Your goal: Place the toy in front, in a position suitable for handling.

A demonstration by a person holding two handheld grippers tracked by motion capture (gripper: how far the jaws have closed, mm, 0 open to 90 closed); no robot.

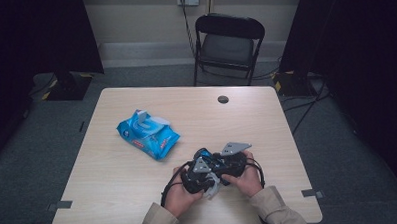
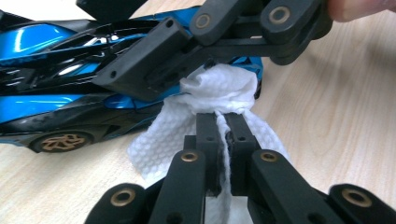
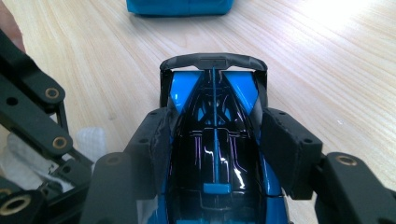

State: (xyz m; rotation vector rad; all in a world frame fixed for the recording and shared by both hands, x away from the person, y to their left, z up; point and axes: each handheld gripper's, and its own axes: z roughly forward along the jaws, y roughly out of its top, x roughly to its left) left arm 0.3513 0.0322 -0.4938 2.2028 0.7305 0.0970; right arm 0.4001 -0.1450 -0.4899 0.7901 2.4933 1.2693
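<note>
A blue and black toy car (image 3: 215, 140) sits on the table, and my right gripper (image 3: 215, 135) is shut on its two sides, its pads against the bodywork. In the left gripper view the car (image 2: 46, 93) lies to the left under that gripper's jaw. My left gripper (image 2: 223, 128) is shut on a white wet wipe (image 2: 215, 88), which is bunched against the car's blue body. From above, both grippers meet near the table's front edge: the left gripper (image 1: 209, 182) holds the wipe (image 1: 212, 187), and the right gripper (image 1: 219, 161) is on the car (image 1: 204, 153).
A blue pack of wet wipes (image 1: 148, 134) with its flap up lies left of centre on the wooden table (image 1: 267, 119). A round cable hole (image 1: 223, 99) is near the far edge. A black folding chair (image 1: 228, 43) stands beyond the table.
</note>
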